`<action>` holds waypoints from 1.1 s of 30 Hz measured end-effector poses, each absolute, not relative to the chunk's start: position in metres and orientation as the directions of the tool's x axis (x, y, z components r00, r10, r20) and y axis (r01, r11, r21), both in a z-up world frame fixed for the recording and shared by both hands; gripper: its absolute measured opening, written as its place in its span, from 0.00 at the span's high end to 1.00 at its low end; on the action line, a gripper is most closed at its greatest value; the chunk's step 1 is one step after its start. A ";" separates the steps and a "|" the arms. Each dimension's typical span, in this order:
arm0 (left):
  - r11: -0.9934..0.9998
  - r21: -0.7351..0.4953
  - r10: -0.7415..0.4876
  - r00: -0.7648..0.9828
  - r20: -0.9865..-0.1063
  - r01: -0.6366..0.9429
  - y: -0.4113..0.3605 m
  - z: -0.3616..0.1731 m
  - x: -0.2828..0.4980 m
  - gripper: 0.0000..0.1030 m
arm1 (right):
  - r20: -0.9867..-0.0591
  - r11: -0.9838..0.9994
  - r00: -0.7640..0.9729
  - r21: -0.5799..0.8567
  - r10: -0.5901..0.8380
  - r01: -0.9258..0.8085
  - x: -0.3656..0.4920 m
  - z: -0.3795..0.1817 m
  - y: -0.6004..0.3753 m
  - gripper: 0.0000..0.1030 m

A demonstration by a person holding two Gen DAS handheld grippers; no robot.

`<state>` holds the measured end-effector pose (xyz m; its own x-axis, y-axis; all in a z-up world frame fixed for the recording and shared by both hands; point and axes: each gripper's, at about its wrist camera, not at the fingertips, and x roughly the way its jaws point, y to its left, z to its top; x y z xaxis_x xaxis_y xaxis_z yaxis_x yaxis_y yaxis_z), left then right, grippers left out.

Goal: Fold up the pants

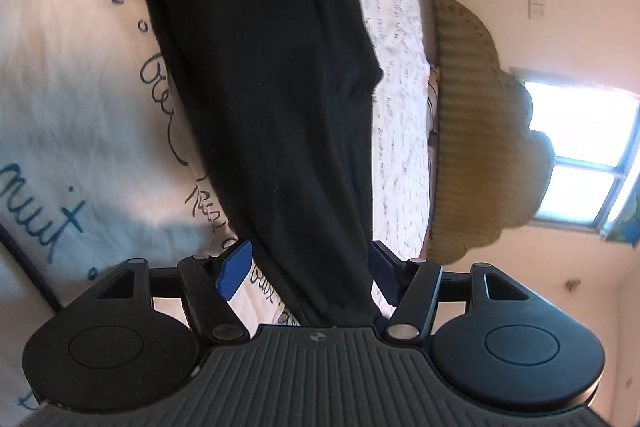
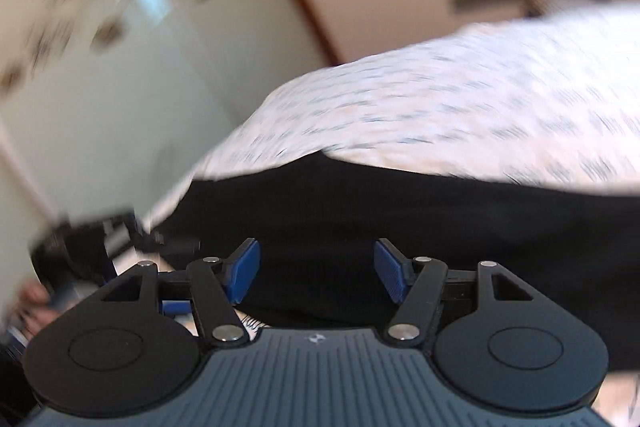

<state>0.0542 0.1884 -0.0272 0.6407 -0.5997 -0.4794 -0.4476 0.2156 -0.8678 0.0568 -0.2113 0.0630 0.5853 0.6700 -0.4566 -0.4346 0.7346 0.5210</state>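
Black pants (image 1: 260, 67) lie stretched out on a white bed cover (image 1: 72, 87) printed with blue handwriting. They run from the top of the left wrist view down between the fingers of my left gripper (image 1: 310, 271). That gripper is open; its blue pads (image 1: 236, 267) stand apart on either side of the fabric strip without squeezing it. In the blurred right wrist view the pants (image 2: 400, 219) spread as a wide dark band across the cover (image 2: 440, 99). My right gripper (image 2: 316, 275) hovers over them, open, with nothing pinched between its pads.
A wicker headboard (image 1: 472, 127) stands beyond the bed's edge, with a bright window (image 1: 580, 147) behind it. In the right wrist view a pale wall or door (image 2: 120, 87) rises at left. Below it are a blurred dark object (image 2: 80, 247) and part of a hand (image 2: 36, 307).
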 end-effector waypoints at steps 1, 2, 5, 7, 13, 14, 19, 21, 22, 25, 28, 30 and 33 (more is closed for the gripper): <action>0.209 -0.870 -0.600 0.643 -0.475 -0.447 0.189 -0.027 0.057 0.36 | -0.450 0.736 0.600 0.545 0.661 -0.402 0.056 0.060 -0.223 0.38; 0.212 -0.867 -0.594 0.645 -0.481 -0.450 0.188 -0.028 0.060 0.36 | -0.449 0.740 0.612 0.556 0.651 -0.378 0.055 0.058 -0.232 0.38; 0.217 -0.846 -0.570 0.640 -0.516 -0.488 0.181 -0.031 0.063 0.36 | -0.450 0.751 0.637 0.567 0.626 -0.338 0.052 0.051 -0.249 0.38; 0.225 -0.837 -0.551 0.643 -0.532 -0.499 0.179 -0.031 0.067 0.37 | -0.441 0.740 0.638 0.588 0.631 -0.326 0.052 0.048 -0.256 0.38; 0.292 -0.807 -0.474 0.655 -0.589 -0.514 0.179 -0.023 0.065 0.92 | -0.332 0.626 0.694 0.749 0.639 -0.218 0.060 0.040 -0.303 0.38; 0.277 -0.813 -0.484 0.657 -0.579 -0.513 0.180 -0.024 0.065 0.92 | -0.309 0.585 0.715 0.793 0.627 -0.170 0.063 0.037 -0.319 0.38; 0.195 -0.853 -0.530 0.680 -0.507 -0.484 0.189 -0.014 0.070 0.93 | -0.203 0.273 0.818 0.960 0.538 0.060 0.067 0.005 -0.397 0.32; 0.181 -0.862 -0.535 0.687 -0.491 -0.474 0.192 -0.010 0.074 0.93 | -0.185 0.193 0.805 0.977 0.564 0.089 0.067 -0.008 -0.397 0.27; 0.183 -0.864 -0.534 0.691 -0.488 -0.468 0.193 -0.009 0.076 0.93 | -0.182 0.172 0.781 0.980 0.597 0.097 0.068 -0.014 -0.387 0.27; 0.168 -0.866 -0.541 0.691 -0.480 -0.471 0.193 -0.010 0.079 0.93 | -0.208 0.161 0.650 0.978 0.731 0.133 0.075 -0.032 -0.333 0.27; 0.162 -0.869 -0.552 0.687 -0.473 -0.468 0.192 -0.009 0.079 0.93 | -0.222 0.161 0.549 0.974 0.806 0.158 0.083 -0.045 -0.285 0.27; 0.151 -0.873 -0.561 0.687 -0.462 -0.464 0.193 -0.010 0.078 0.93 | -0.223 0.164 0.510 0.974 0.831 0.158 0.089 -0.047 -0.262 0.27; 0.145 -0.875 -0.566 0.687 -0.457 -0.462 0.192 -0.009 0.080 0.93 | -0.202 0.135 0.456 0.975 0.867 0.176 0.098 -0.048 -0.232 0.27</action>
